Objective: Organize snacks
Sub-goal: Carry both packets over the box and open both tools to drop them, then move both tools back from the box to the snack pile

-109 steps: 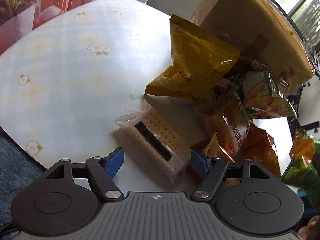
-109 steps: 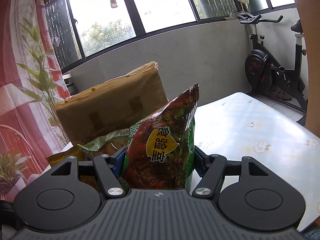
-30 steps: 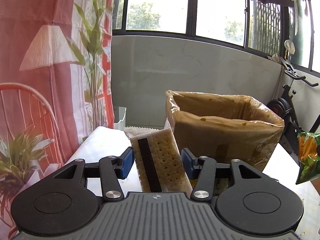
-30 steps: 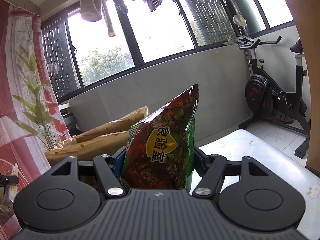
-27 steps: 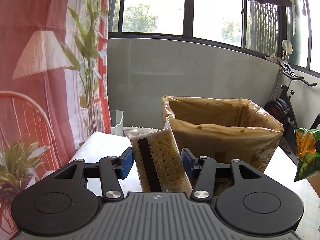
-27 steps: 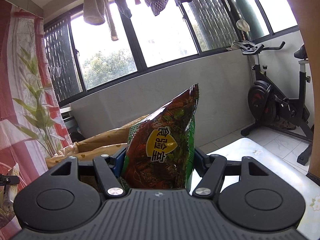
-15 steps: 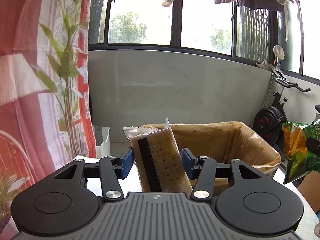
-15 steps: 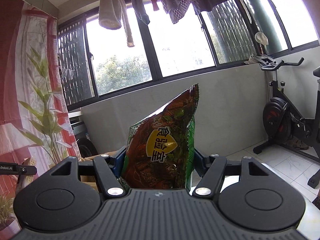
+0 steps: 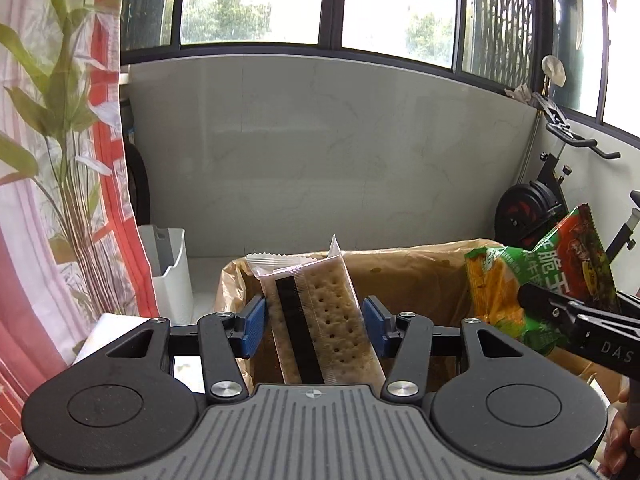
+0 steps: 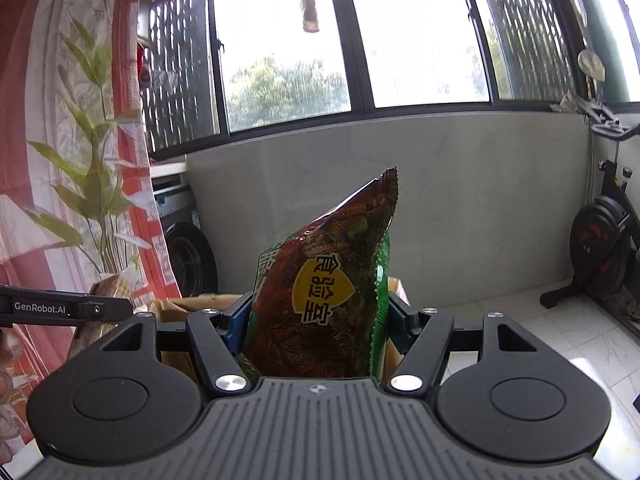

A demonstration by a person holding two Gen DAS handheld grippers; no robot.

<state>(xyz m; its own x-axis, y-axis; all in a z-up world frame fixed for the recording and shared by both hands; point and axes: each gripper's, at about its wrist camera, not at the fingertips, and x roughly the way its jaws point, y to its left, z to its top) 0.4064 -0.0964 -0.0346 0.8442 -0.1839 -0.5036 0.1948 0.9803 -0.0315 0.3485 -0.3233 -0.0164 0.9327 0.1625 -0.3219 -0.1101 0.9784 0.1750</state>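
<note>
Left gripper (image 9: 314, 326): the blue pads (image 9: 253, 324) are standing slightly off the sides of the cracker packet (image 9: 320, 316) in the left wrist view; whether they are pinching it cannot be told, though the packet is staying upright between them.
Cracker packet: clear wrapper, pale perforated crackers with a dark filling strip; it is leaning a little toward 11 o'clock, its crimped top reaching up in front of the box.
Right gripper (image 10: 316, 320): pressing in on both sides of the chip bag (image 10: 324, 292) and pinching it low down, the bag standing upright.
Chip bag: dark red and green, yellow shield label, serrated top corner pointing toward 1 o'clock; in the left wrist view it is showing at 3 o'clock (image 9: 536, 280), clamped in the black fingers of the right gripper (image 9: 560, 312).
Cardboard box (image 9: 412, 280): brown, open-topped, sitting directly behind the cracker packet at 12 o'clock; the chip bag is hanging at its right edge.
Worktop (image 9: 112, 326): only a pale corner is showing, at 9 o'clock below the left gripper.
Surroundings: a white bin (image 9: 170, 268) is standing at 10 o'clock beside a red-patterned curtain (image 9: 48, 200); an exercise bike (image 10: 604, 240) is standing at 3 o'clock.
</note>
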